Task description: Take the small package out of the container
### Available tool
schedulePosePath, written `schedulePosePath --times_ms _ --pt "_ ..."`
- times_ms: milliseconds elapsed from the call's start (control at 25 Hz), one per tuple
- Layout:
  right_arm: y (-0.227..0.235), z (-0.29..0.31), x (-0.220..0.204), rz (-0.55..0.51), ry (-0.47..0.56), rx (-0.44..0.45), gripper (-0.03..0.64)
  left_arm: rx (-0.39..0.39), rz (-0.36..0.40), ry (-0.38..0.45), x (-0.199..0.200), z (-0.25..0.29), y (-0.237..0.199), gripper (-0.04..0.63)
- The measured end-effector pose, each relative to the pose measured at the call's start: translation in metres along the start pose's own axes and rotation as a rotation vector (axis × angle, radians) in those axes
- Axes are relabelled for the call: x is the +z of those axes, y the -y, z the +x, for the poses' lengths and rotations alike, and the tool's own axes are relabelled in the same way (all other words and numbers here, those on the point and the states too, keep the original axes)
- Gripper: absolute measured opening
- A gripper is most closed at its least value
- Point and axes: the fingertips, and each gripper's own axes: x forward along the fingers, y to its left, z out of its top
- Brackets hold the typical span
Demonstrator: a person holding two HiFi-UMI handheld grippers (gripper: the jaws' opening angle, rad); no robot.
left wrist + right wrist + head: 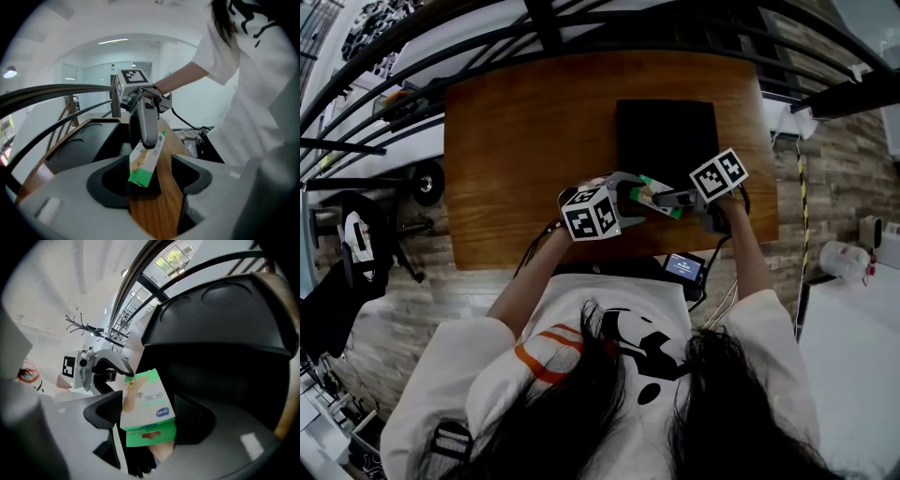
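The small package (659,195), white with a green end, hangs above the wooden table (516,150) just in front of the black container (666,136). My right gripper (667,199) is shut on its white end; in the left gripper view its grey fingers (149,126) pinch the package (146,161) from above. My left gripper (147,185) is open, and the package's green end sits between its wide-apart jaws without touching either pad. In the right gripper view the package (147,404) fills the space between my right gripper's (150,423) jaws, with the left gripper (101,366) beyond it.
The black container (220,324) stands empty-looking at the table's far middle. A small device with a lit screen (684,267) lies at the near table edge. Black railings (581,37) run behind the table. A white surface with a bottle (844,258) is at the right.
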Motion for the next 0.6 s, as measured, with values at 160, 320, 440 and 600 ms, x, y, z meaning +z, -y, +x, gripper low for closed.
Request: schedulePosePath --times_ms 160,320,440,600 --pt "-0.007 0.001 -0.001 0.000 -0.003 0.033 0.367 0.009 0.044 -0.076 -0.009 0.015 0.002 0.256" --pt "-0.013 0.000 -0.001 -0.008 0.001 0.041 0.367 0.028 0.045 -0.072 -0.008 0.016 -0.003 0.212" --pt "-0.014 -0.002 0.000 -0.010 0.014 0.031 0.367 0.024 0.068 -0.074 -0.006 0.015 -0.004 0.207" --pt "-0.020 -0.005 0.001 -0.017 0.039 0.007 0.368 0.024 0.091 -0.068 -0.003 0.011 0.000 0.192"
